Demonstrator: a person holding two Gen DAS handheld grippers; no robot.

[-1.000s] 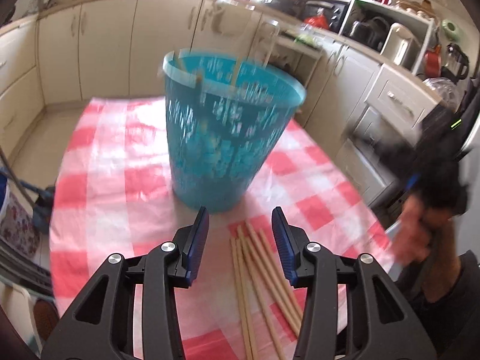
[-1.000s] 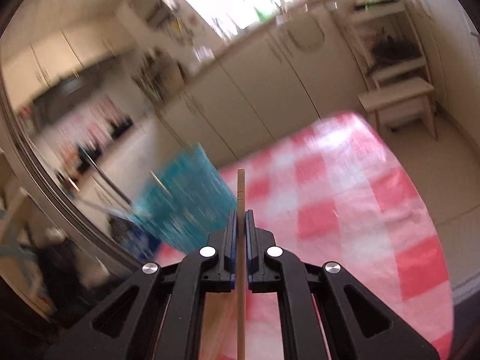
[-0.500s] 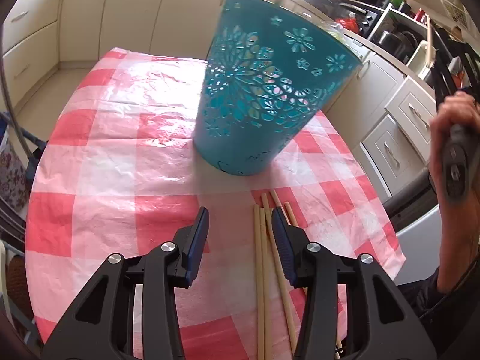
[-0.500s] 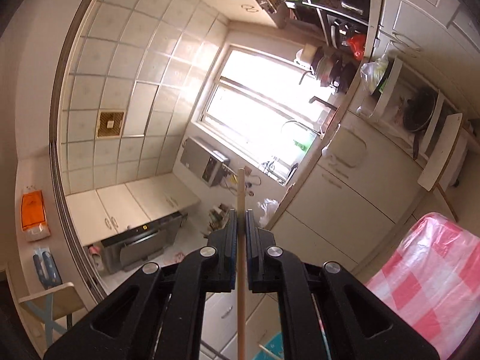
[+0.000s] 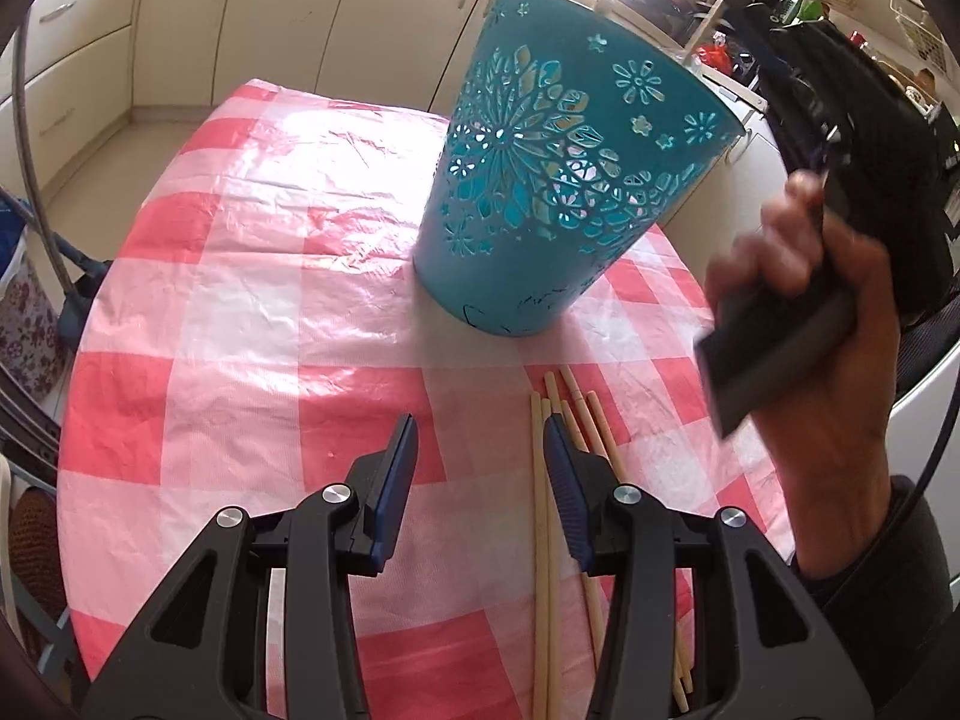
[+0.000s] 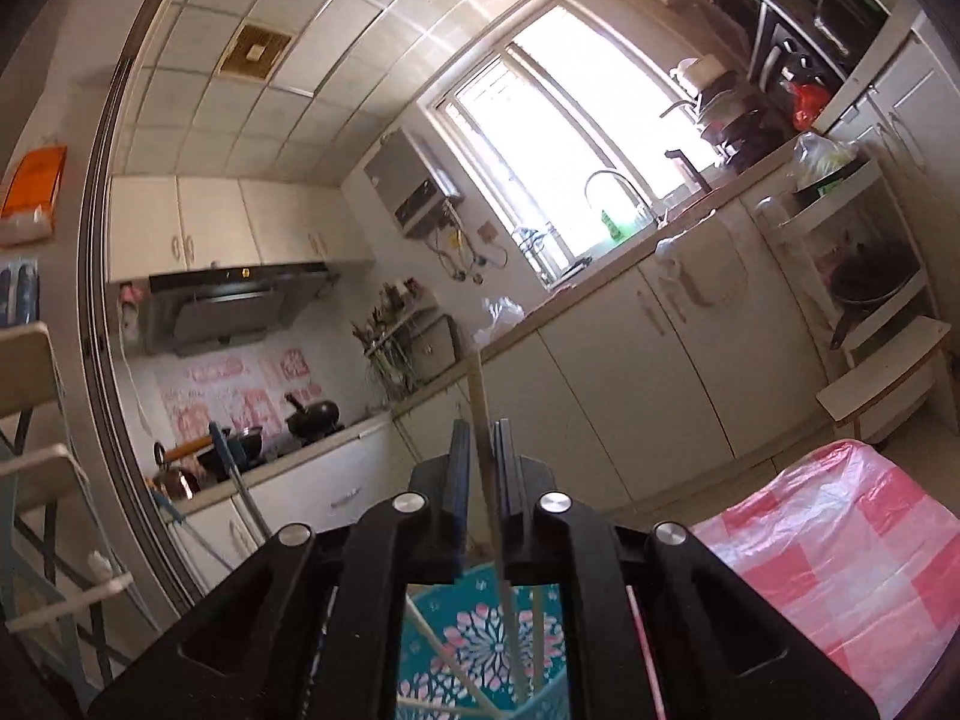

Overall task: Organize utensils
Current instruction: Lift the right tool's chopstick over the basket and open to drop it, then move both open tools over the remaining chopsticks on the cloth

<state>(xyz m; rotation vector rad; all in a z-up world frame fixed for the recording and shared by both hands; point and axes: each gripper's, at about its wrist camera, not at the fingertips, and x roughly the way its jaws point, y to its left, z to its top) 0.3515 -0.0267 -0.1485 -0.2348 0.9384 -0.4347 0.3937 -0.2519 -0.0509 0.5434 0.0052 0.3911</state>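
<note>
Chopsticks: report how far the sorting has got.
Done: a few chopsticks already stand inside the teal bucket. In hand: the right gripper is above the bucket, its jaws opening around one chopstick that points down into it. Left: a bundle of loose chopsticks lies on the checked tablecloth, with the open left gripper empty just beside them.

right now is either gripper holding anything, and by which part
The left gripper holds nothing. The right gripper is opening around a chopstick at mid-length, above the teal bucket.
</note>
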